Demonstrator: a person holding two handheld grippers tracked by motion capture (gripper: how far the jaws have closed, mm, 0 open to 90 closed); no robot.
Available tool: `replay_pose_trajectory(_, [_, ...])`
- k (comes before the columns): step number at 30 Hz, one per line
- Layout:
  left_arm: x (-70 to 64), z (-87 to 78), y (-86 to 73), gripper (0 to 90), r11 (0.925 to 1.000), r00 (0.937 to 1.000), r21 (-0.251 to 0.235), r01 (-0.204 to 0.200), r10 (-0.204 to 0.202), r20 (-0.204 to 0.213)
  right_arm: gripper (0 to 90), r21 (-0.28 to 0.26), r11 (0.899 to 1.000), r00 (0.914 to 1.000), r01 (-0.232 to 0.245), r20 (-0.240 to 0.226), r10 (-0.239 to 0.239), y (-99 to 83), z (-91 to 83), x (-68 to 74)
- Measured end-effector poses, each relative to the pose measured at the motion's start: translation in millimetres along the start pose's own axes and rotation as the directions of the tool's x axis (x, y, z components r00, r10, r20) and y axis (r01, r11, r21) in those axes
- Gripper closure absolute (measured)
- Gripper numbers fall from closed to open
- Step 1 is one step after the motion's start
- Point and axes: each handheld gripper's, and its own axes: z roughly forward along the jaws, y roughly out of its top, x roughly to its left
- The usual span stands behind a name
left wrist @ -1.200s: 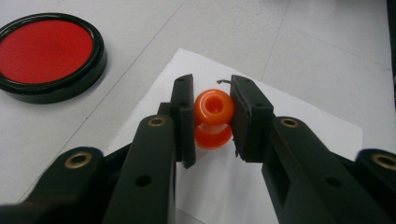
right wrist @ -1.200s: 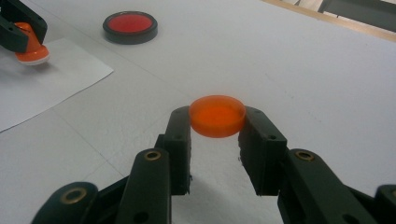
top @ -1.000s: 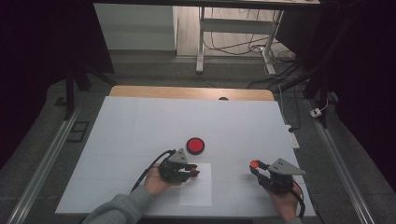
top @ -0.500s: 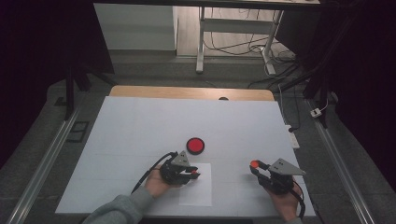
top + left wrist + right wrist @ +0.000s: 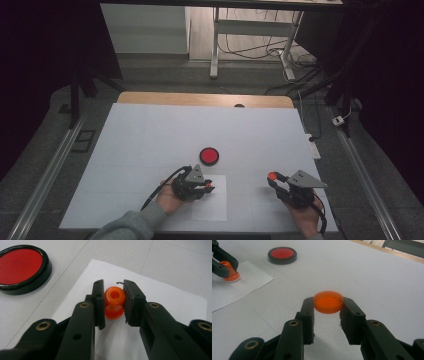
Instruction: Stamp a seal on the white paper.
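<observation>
White tabletop [image 5: 150, 130]: left gripper [image 5: 113, 302] fingers clamped on an orange stamp [image 5: 114, 302] over paper [image 5: 175, 305]; right gripper [image 5: 328, 306] fingers clamped on an orange cap [image 5: 328, 302].

From above, the orange stamp [image 5: 209, 188] is a mere speck between the left gripper [image 5: 206, 187] jaws — its shape can't be made out there. In the left gripper view those jaws cover both flanks of the stamp, and its base hides whatever mark it leaves on the white paper [image 5: 160, 315]. The red ink pad [image 5: 21, 267] runs off the left edge of that view. In the right gripper view the jaws of the right gripper [image 5: 328, 305] cover the sides of the orange cap [image 5: 328, 301] — its underside is hidden. The person's forearms are cut off at the bottom edge of the high view.
</observation>
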Motion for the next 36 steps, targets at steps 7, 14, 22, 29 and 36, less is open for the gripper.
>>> replay_pose_trajectory(7, [0.1,0.1,-1.1,72.7,1.0000,1.0000,-0.007,0.002,-0.002,0.000,63.9,-0.001,1.000,1.0000,-0.001,0.001,0.001,0.0,-0.3,0.2])
replay_pose_trajectory(14, [0.5,0.3,-1.7,72.7,0.9999,0.9999,-0.012,0.010,-0.010,0.005,64.0,-0.002,1.000,1.0000,-0.003,0.002,0.003,-0.2,-0.5,0.0])
replay_pose_trajectory(22, [0.5,0.3,-1.4,72.7,0.9999,0.9999,-0.009,0.010,-0.010,0.005,64.0,-0.003,1.000,1.0000,-0.001,0.003,0.001,0.1,-1.2,0.2])
replay_pose_trajectory(29, [0.7,0.3,-1.4,72.7,0.9999,1.0000,-0.010,0.009,-0.009,0.005,64.0,-0.002,1.000,1.0000,-0.002,0.005,0.002,-0.1,-1.6,-0.1])
replay_pose_trajectory(36, [1.6,0.1,-1.0,72.5,0.9998,0.9998,-0.009,0.015,-0.015,0.010,63.9,-0.003,1.000,1.0000,-0.003,0.007,0.003,0.3,-1.9,-0.2])
